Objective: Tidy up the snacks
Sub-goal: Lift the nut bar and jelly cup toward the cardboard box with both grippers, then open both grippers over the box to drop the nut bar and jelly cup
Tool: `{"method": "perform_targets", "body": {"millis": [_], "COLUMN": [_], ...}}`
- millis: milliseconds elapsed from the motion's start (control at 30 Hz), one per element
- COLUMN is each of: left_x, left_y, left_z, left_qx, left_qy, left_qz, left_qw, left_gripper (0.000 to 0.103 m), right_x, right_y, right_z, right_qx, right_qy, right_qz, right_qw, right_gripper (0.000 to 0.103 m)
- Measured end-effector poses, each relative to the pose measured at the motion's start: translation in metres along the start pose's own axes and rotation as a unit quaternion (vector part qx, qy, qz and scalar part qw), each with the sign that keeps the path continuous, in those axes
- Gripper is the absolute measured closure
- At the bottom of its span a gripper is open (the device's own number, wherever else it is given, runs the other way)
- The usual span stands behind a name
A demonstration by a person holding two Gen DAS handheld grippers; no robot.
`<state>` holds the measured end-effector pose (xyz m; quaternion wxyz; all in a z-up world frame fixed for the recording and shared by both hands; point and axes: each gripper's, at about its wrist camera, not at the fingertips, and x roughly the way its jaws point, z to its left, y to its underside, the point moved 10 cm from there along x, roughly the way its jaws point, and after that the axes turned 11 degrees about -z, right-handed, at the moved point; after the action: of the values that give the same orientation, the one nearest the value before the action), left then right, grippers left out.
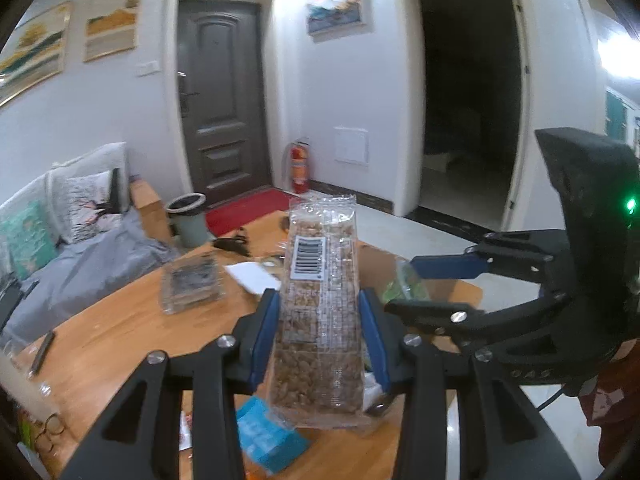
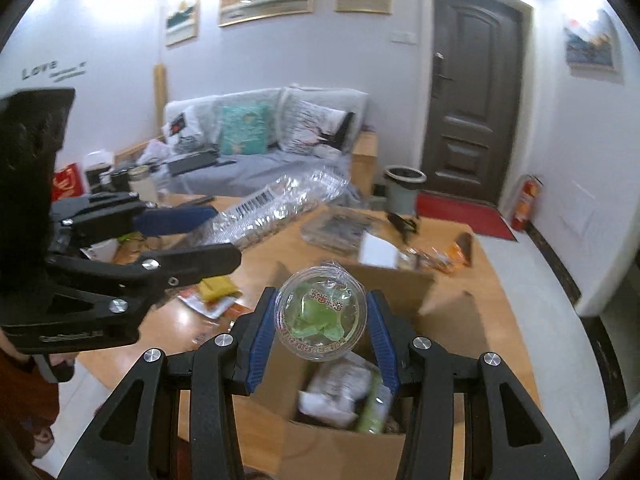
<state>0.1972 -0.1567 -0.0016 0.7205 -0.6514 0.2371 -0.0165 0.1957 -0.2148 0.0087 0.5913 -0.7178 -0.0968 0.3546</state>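
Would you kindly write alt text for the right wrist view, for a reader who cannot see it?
The right tool grips a clear round cup of green jelly above an open cardboard box of snacks on a wooden table. At left, the left tool holds a clear snack packet.

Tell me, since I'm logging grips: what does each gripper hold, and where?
Left gripper clamps a clear packet of nut bars across its long sides, about midway. Right gripper pinches a small clear cup of green jelly by its round sidewall.

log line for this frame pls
left gripper: shut on nut bar pack | right gripper: shut on jelly cup | below: open box on table
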Motion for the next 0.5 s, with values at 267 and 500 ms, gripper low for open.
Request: {"method": "perform_targets", "body": {"millis": [267,500], "left_x": [0.06,0.1], "left_y": [0.019,0.052], "left_z": [-0.04,-0.05], "left_qx": [0.004,0.01], "left_qy": [0.048,0.055], "left_qz": [0.067,0.124], "left_qw": [0.9966,0.9907], "left_gripper": [0.065,0.065], "right_x": [0.01,0.035], "right_y": [0.043,0.083], "right_z": [-0.051,-0.07], "right_qx": [0.023,0.018], "right_qy": [0.028,0.032], "right_qz": [0.044,0.089], "right_qw": [0.998,0.995], "right_gripper": [0.062,0.062]}}
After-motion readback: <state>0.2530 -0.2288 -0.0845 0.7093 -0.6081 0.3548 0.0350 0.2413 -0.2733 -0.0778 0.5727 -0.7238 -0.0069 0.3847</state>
